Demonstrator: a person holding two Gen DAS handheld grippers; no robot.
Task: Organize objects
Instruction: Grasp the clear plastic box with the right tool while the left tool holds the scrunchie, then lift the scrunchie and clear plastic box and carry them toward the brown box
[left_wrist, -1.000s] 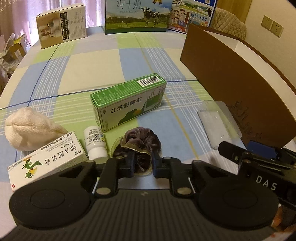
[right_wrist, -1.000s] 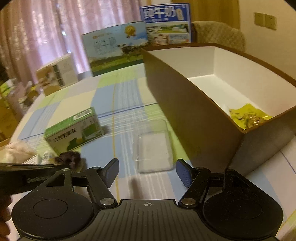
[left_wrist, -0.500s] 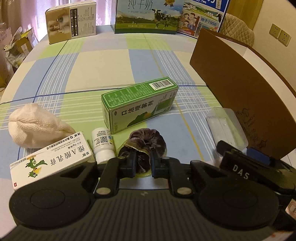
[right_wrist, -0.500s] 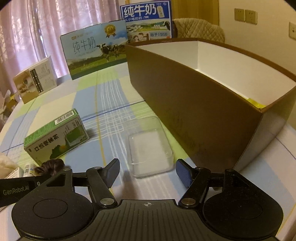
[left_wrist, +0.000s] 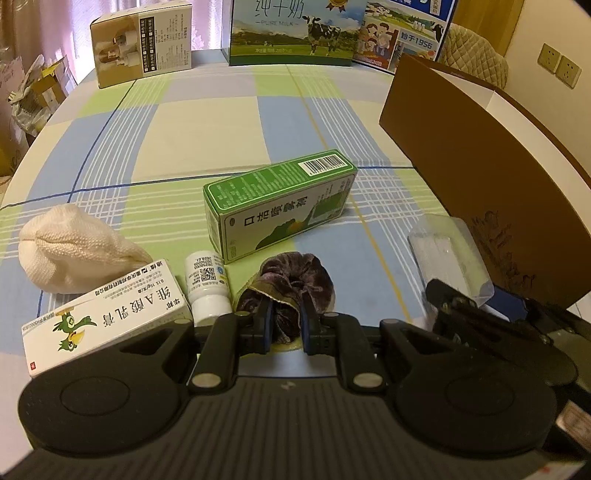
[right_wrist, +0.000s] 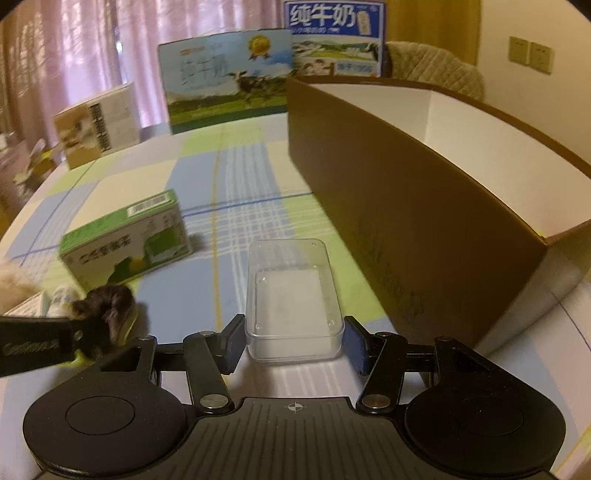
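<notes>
Left gripper (left_wrist: 286, 320): fingers drawn close, pinching the near rim of the dark scrunchie (left_wrist: 295, 280); blue pads pressed into the fabric on both sides.
Scrunchie: gathered purple-brown velvet ring with an olive lining showing at the near edge; lies on the tablecloth (left_wrist: 207, 133), just in front of the green carton (left_wrist: 279, 201).
Right gripper (right_wrist: 293, 341): jaws wide, one blue-padded finger on each side of the clear plastic box (right_wrist: 291, 295); whether the pads touch its walls, cannot tell. Nothing clamped.
Clear plastic box: shallow, rectangular, rounded corners, transparent with a frosted floor; long axis runs away from the right wrist camera, near short end between the fingers, far end toward the milk cartons. It sits on the cloth just beside the brown box (right_wrist: 406, 206).
Brown box: large, open-topped, smooth brown card outside, white inside; long wall runs alongside the plastic box.
Green carton: glossy card, oblong, lying on a long side; long axis diagonal, barcode end toward the brown box.
White bottle (left_wrist: 207, 286): small plastic cylinder, lying on its side with cap toward the camera, between the white carton (left_wrist: 103, 314) and the scrunchie.
White carton: card, parrot print, lying flat at the near left.
Cream cloth bundle (left_wrist: 74, 253): knitted, lumpy, behind the white carton.
Tablecloth: checked blue, green and cream.
</notes>
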